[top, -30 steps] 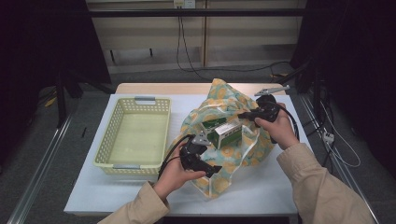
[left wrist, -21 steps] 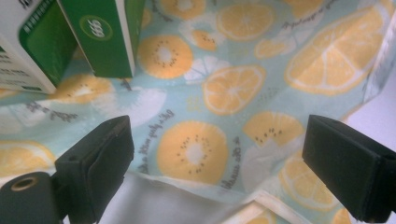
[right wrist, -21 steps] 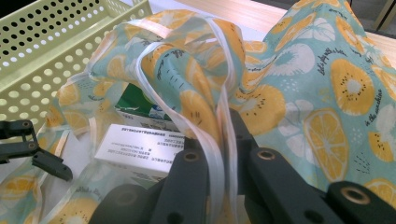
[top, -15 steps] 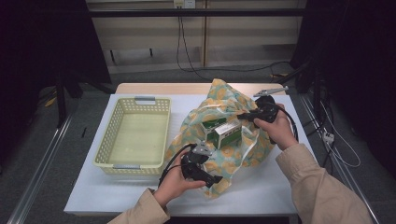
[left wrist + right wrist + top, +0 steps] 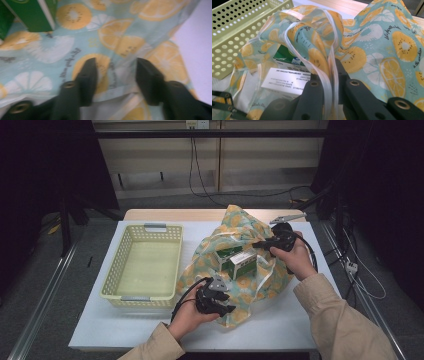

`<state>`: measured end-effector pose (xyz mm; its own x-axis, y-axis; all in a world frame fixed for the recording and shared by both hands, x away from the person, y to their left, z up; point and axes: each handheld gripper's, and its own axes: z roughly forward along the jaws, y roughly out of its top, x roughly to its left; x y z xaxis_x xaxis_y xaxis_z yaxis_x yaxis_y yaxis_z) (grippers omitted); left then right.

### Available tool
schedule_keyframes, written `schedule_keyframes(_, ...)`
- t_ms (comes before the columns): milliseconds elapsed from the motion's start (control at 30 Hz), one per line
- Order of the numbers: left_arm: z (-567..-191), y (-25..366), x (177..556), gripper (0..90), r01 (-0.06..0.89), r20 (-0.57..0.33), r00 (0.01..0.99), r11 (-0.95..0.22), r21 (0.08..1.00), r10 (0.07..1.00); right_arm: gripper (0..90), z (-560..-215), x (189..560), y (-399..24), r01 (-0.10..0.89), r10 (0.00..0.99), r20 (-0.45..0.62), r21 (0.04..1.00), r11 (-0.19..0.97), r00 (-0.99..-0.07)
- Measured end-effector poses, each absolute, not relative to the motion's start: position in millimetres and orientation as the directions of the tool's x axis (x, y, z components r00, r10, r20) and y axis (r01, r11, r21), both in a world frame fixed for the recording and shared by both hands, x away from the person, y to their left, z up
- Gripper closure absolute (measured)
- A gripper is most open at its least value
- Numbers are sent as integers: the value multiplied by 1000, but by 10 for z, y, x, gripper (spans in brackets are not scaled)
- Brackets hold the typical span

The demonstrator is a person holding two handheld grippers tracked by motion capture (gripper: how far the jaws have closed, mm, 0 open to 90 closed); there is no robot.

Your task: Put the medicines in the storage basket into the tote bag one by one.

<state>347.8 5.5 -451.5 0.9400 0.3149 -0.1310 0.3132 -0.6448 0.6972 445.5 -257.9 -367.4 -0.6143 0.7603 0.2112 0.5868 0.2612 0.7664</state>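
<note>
A fruit-print cloth bag point(image 5: 235, 227) lies open on the white table, with green-and-white boxes point(image 5: 236, 261) inside it. My left gripper point(image 5: 222, 307) is at the bag's near edge. In the left gripper view its jaws point(image 5: 116, 75) have just been closing and straddle a fold of the bag point(image 5: 120, 42), with a gap still on both sides. A green box point(image 5: 32, 15) lies beyond them. My right gripper point(image 5: 257, 245) holds the bag's far side up. In the right gripper view it point(image 5: 328, 77) is shut on the white handle strap point(image 5: 312, 63), above a labelled box point(image 5: 284, 80).
A pale yellow perforated basket point(image 5: 141, 298) stands left of the bag, and its wall point(image 5: 242, 25) shows in the right gripper view. Bare white table point(image 5: 280, 325) lies in front of the bag. Cables trail on the floor behind.
My left hand has come down and nearer along the bag's front edge. The right hand has kept still with the strap.
</note>
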Motion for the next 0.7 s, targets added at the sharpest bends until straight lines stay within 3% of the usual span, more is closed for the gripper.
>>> schedule_keyframes(200, -4503, 34, 3495, 731, 303, -95, 939, -663, 685, 331, 881, -3687, 4460, -2577, 590, 761, 215, 765, 259, -612)
schedule_keyframes(467, -4521, 8, 3525, 895, 341, -158, 932, -643, 686, 325, 881, -3702, 4470, -2592, 591, 761, 220, 765, 254, -611)
schedule_keyframes(700, -4494, 2, 3551, 900, 379, -179, 917, -641, 668, 356, 881, -3704, 4470, -2594, 593, 761, 221, 764, 253, -610)
